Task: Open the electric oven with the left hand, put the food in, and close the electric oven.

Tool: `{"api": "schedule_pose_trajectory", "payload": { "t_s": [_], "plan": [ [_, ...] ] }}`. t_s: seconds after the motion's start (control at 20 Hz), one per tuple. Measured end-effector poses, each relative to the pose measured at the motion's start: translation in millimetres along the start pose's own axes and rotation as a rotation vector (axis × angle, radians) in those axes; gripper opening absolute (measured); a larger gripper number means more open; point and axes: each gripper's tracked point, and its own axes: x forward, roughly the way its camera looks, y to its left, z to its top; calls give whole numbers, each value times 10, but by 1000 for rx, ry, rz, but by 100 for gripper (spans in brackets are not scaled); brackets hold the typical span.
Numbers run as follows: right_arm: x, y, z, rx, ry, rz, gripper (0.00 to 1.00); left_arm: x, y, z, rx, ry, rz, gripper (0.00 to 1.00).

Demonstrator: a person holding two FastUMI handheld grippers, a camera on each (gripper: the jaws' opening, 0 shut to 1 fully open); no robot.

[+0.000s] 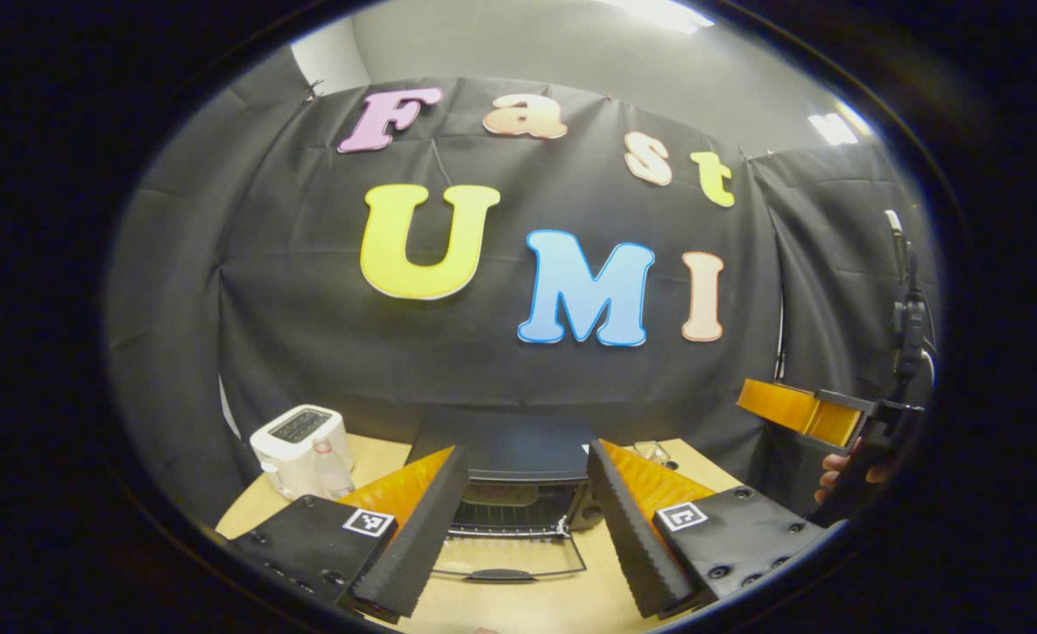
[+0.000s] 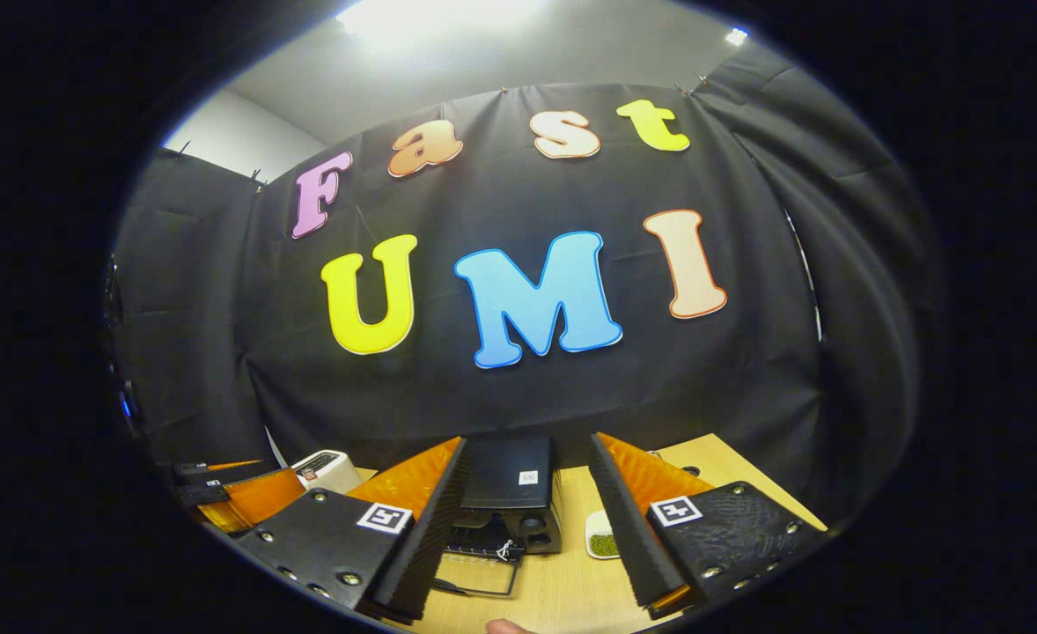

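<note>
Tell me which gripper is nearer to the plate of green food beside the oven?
Right. The right gripper hangs open just above and left of the plate; the left gripper hangs open before the oven, farther away.

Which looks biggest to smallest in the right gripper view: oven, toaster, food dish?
1. Oven, door open, clearly largest.
2. White toaster, partly hidden behind the right tool's finger, so its rank is unsure.
3. Food dish, also partly hidden, looks smallest.
</note>
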Motion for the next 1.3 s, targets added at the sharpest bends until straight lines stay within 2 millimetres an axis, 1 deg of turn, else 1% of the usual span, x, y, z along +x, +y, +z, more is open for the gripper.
{"api": "schedule_pose_trajectory", "payload": {
  "t_s": [0.05,0.1,0.2,0.3,0.4,0.45,0.55,0.75,0.8,1.0,1.05,1.1,1.15,1.3],
  "plan": [
    [-9,-30,26,-9,-8,-4,87,42,-18,-89,-4,21,-4,98],
    [-44,-14,32,-22,-16,-10,91,82,-40,-183,-4,51,-11,98],
    [-49,-47,71,-35,-30,-14,92,171,-37,-404,6,108,-10,98],
    [-60,-102,87,-40,-34,-19,92,246,-18,-695,-8,183,-16,98],
    [-89,-172,94,-46,-37,-18,92,333,-8,-1045,-18,267,-19,98],
    [-84,-212,77,-50,-33,-23,92,381,4,-1183,-26,298,-17,93],
    [-71,-290,-13,-47,-3,-36,92,423,20,-1465,-49,375,-12,93],
    [-87,-467,-96,-36,26,-65,92,501,221,-1974,-7,536,47,93],
    [-97,-509,-131,-33,35,-76,92,528,242,-2091,1,574,54,94],
    [-165,-598,-222,-19,58,-100,92,544,231,-2510,-61,704,56,98],
    [-173,-619,-251,-17,65,-107,92,543,247,-2616,-66,735,61,93],
    [-185,-637,-293,-9,73,-113,92,538,260,-2728,-67,766,65,98],
    [-186,-642,-325,0,82,-117,92,532,271,-2831,-65,798,67,89],
    [-203,-725,-396,9,103,-141,92,535,292,-3125,-50,892,74,89]
  ]
}}
